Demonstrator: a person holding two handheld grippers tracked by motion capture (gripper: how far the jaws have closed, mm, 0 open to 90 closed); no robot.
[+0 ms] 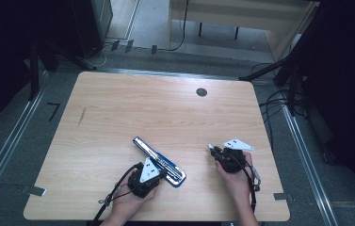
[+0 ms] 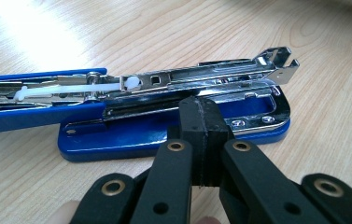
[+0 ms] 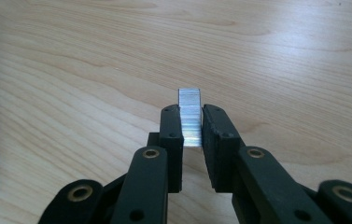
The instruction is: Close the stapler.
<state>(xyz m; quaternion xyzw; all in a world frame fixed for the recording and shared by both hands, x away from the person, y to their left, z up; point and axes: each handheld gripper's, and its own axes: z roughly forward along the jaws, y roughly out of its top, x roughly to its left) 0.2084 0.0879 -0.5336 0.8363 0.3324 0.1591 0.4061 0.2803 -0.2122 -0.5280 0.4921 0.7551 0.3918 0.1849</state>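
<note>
A glossy blue stapler with its chrome magazine swung open [image 1: 160, 161] lies on the pale wood-grain table [image 1: 118, 108]. The left gripper [image 2: 201, 122], clenched empty, presses its base. Right of the stapler, the right gripper [image 3: 192, 126] pinches a ribbed silvery staple strip [image 3: 190, 116].

On the counter [image 1: 118, 108] lies one blue stapler [image 1: 160, 161], swung open so that its single chrome magazine rail and its one blue base plate both show, and there is one silver strip of staples [image 3: 190, 119], which makes two loose things in all. Two grippers are at work, one left gripper [image 2: 201, 119] and one right gripper [image 3: 191, 126], each with two black fingers [image 3: 171, 135], so four fingers altogether, and two hands carry them. The counter itself has one round dark hole [image 1: 201, 92] near its far edge.
</note>
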